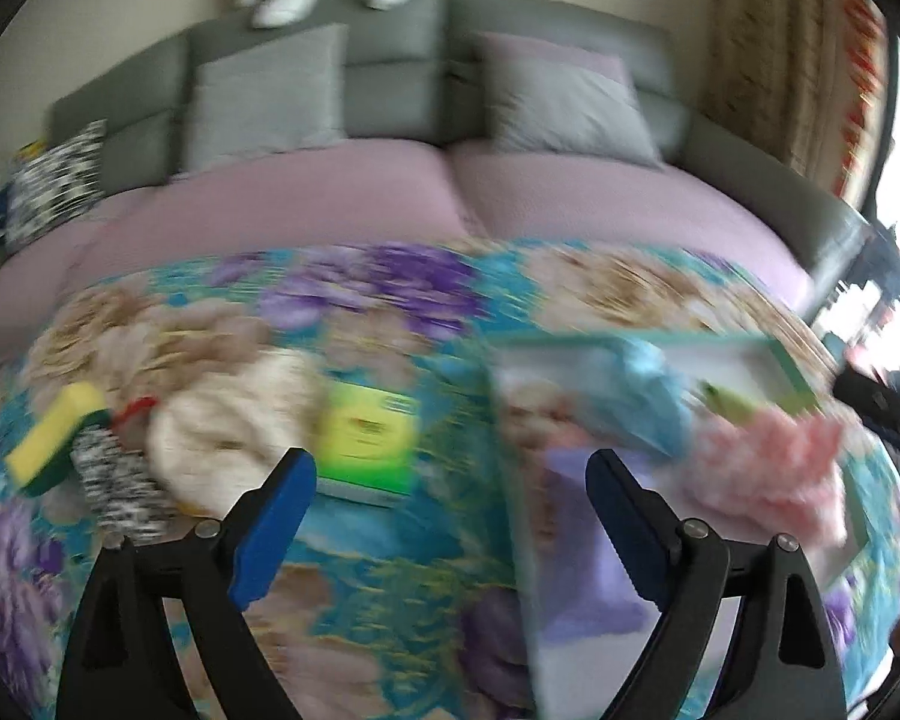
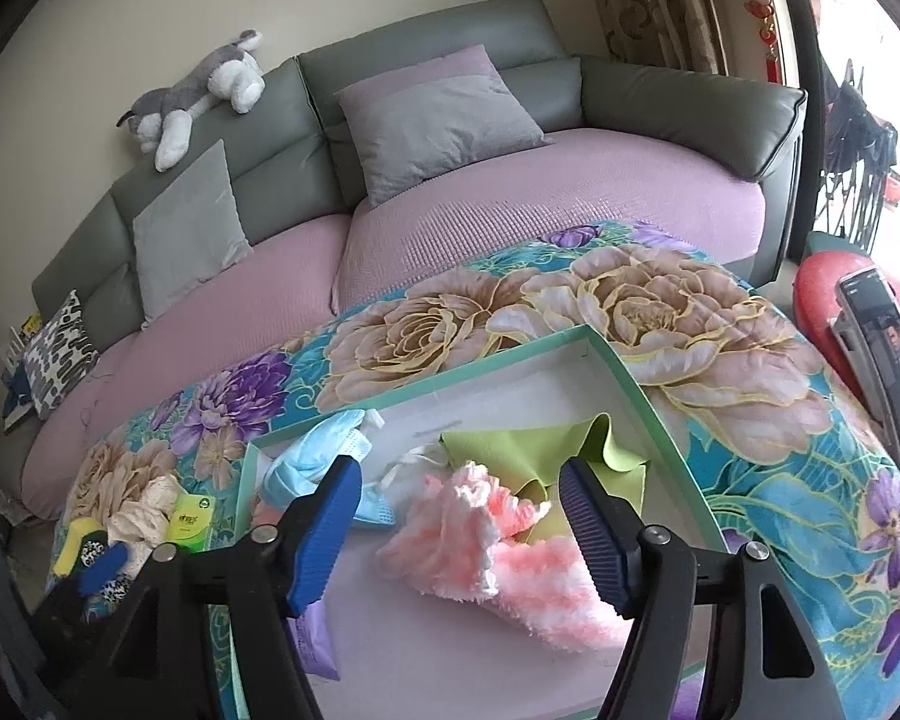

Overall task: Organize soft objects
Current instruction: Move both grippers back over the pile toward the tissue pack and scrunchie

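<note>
A shallow green-rimmed box [image 2: 615, 360] lies on the floral cloth; it holds a pink fluffy cloth [image 2: 486, 534], a green cloth [image 2: 528, 450] and a light blue face mask [image 2: 318, 456]. My right gripper [image 2: 459, 525] is open and empty just above the pink cloth. My left gripper [image 1: 450, 516] is open and empty over the cloth, left of the box [image 1: 792, 369]. A cream cloth [image 1: 222, 420], a yellow-green sponge [image 1: 54, 438], a patterned fabric piece [image 1: 114, 480] and a green packet [image 1: 369, 438] lie left of the box. The left wrist view is blurred.
A grey sofa [image 2: 426, 54] with a pink seat cover, grey cushions [image 2: 444, 114] and a plush dog [image 2: 198, 96] stands behind. A phone on a stand [image 2: 888, 360] and a red stool [image 2: 822, 294] are at the right.
</note>
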### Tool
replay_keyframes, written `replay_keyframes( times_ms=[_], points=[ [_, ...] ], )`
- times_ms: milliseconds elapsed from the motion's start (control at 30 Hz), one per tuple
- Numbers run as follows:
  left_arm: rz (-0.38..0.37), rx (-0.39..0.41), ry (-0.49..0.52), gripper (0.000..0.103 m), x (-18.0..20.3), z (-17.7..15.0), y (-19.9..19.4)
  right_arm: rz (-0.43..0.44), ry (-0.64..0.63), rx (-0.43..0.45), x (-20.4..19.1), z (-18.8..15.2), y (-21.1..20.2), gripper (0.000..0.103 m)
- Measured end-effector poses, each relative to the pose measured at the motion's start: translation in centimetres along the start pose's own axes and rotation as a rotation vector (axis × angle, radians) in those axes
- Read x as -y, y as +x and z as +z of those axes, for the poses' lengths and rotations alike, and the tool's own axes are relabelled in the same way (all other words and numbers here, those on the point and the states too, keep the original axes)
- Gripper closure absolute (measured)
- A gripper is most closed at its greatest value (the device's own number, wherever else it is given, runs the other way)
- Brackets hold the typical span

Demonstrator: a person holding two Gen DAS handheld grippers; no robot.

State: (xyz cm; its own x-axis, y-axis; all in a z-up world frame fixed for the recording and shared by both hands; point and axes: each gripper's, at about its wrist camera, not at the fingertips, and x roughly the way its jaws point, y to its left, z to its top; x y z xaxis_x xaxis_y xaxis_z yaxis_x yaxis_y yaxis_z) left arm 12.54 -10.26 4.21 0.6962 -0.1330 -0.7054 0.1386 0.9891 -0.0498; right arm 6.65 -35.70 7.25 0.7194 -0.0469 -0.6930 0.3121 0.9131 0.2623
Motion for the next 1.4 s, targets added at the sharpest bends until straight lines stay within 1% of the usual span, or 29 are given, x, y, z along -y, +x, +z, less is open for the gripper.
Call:
replay_keyframes(
  times_ms=[100,233,333,433,567,733,800,933,1100,1167,1267,1400],
  points=[
    [0.084,0.038,-0.100,0.003,-3.4,0.4,-0.7,-0.014,-0.008,0.003,-0.1,0.0,0.0,0.029],
    [0.187,0.089,-0.253,0.003,-8.1,0.2,-1.9,-0.037,-0.040,0.011,-0.8,-0.1,0.0,0.029],
    [0.221,0.122,-0.357,0.003,-10.8,-0.2,-2.9,-0.037,-0.065,0.022,-1.8,-0.2,-0.2,0.029],
    [0.249,0.151,-0.420,0.002,-12.6,-0.5,-3.8,0.004,-0.086,0.028,-3.5,-0.5,-0.4,0.029],
    [0.277,0.165,-0.445,0.002,-14.0,-0.7,-4.3,0.040,-0.142,0.027,-6.4,-1.1,-0.2,0.029],
    [0.283,0.144,-0.475,0.002,-15.2,-0.6,-4.6,0.124,-0.165,0.017,-9.9,-1.9,0.3,0.029],
    [0.288,0.142,-0.487,0.002,-15.9,-0.2,-5.0,0.149,-0.195,0.014,-11.6,-2.4,0.4,0.029],
    [0.311,0.176,-0.499,0.002,-17.2,0.7,-6.3,0.184,-0.235,0.013,-14.2,-3.2,0.4,0.029],
    [0.341,0.206,-0.524,0.002,-18.9,0.9,-6.4,0.240,-0.255,0.013,-16.6,-4.1,0.8,0.029],
    [0.345,0.196,-0.535,0.002,-19.5,0.7,-5.9,0.262,-0.267,0.004,-17.6,-4.5,1.2,0.029],
    [0.349,0.161,-0.553,0.002,-20.7,0.2,-4.9,0.281,-0.275,-0.016,-18.7,-5.0,1.9,0.029],
    [0.376,0.130,-0.582,0.002,-22.5,-0.3,-4.1,0.308,-0.280,-0.046,-20.3,-5.9,3.0,0.029]
  ],
)
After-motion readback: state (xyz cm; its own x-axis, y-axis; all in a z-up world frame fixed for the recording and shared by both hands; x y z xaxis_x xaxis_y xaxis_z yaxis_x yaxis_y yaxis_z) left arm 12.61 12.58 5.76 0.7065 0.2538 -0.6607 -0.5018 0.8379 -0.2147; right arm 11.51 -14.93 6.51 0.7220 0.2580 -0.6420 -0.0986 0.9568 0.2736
